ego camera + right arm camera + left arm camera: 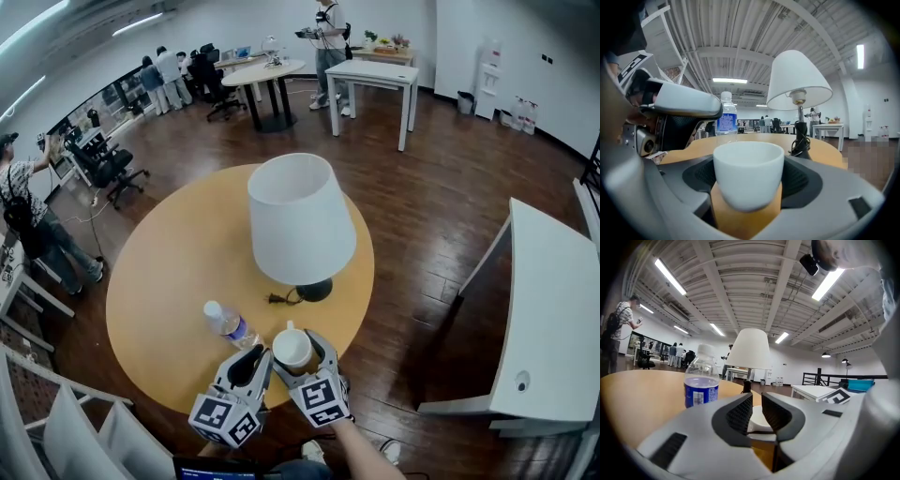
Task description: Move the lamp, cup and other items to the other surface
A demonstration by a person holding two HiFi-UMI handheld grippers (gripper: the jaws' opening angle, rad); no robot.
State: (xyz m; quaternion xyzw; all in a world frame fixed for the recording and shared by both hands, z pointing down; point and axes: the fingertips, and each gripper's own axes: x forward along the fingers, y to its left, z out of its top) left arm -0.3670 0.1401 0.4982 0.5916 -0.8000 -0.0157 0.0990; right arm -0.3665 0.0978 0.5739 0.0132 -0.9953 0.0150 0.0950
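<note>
Cup [292, 350] sits square between right claw [749, 174] pads, claw wide, gripping it.
Left claw [757, 399] narrow, empty, just left; white worktop [553, 309] lies off right.

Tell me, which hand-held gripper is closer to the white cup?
Right. The right hand-held gripper clasps the white cup between its jaws. The left hand-held gripper sits just beside the cup, on its left, not holding it.
</note>
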